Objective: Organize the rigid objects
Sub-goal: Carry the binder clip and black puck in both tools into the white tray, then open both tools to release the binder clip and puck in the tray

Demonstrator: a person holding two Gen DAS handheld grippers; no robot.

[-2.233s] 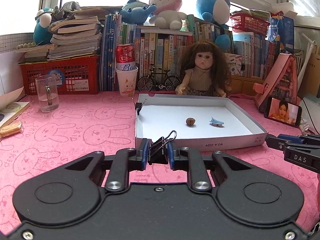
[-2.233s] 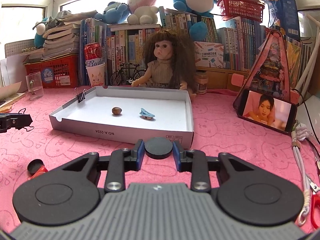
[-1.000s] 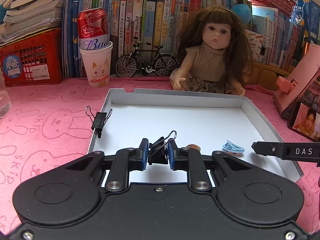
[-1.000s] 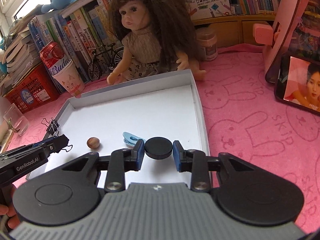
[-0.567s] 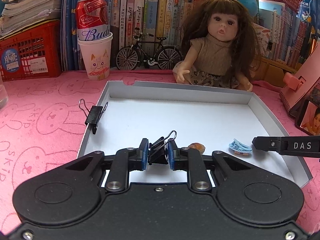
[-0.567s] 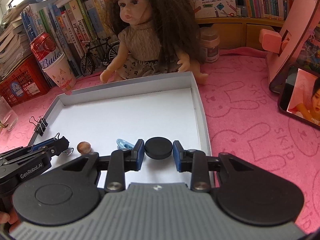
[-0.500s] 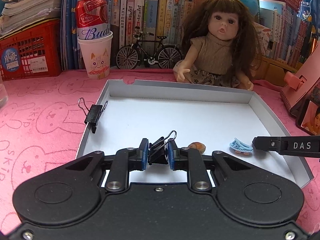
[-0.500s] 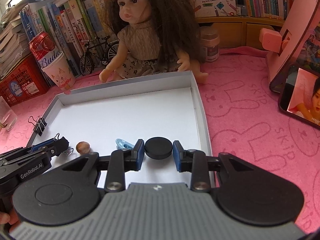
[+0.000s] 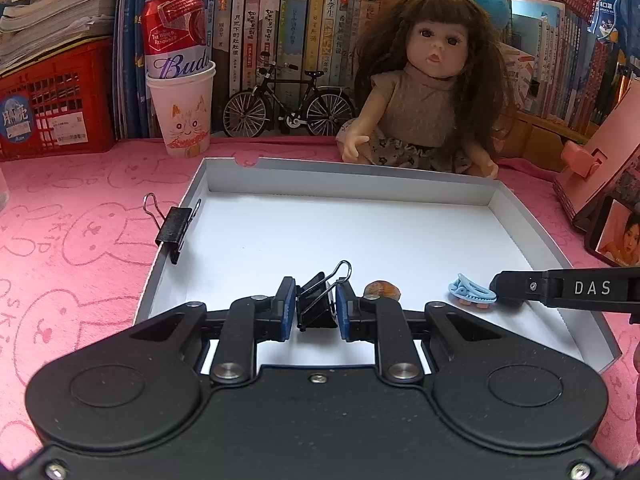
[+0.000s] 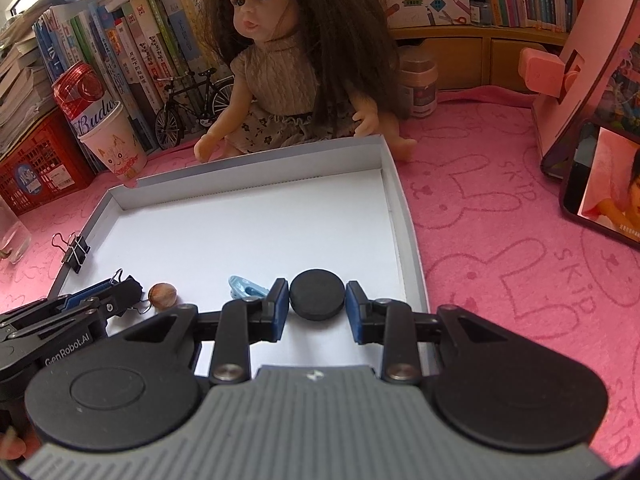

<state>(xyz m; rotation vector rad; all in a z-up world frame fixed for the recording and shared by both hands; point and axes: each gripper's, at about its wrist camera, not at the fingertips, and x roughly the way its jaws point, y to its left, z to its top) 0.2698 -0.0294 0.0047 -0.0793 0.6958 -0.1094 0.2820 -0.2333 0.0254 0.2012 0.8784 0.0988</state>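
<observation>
Grippers point(image 9: 316, 307) over tray's point(image 9: 360, 168) near edge

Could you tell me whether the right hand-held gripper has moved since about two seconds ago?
Yes. The right hand-held gripper has moved forward over the white tray, with its black disc.

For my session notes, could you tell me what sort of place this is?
Most likely a home desk or study corner: packed rows of books, a doll, and a pink bunny-print cloth under the white tray.
</observation>
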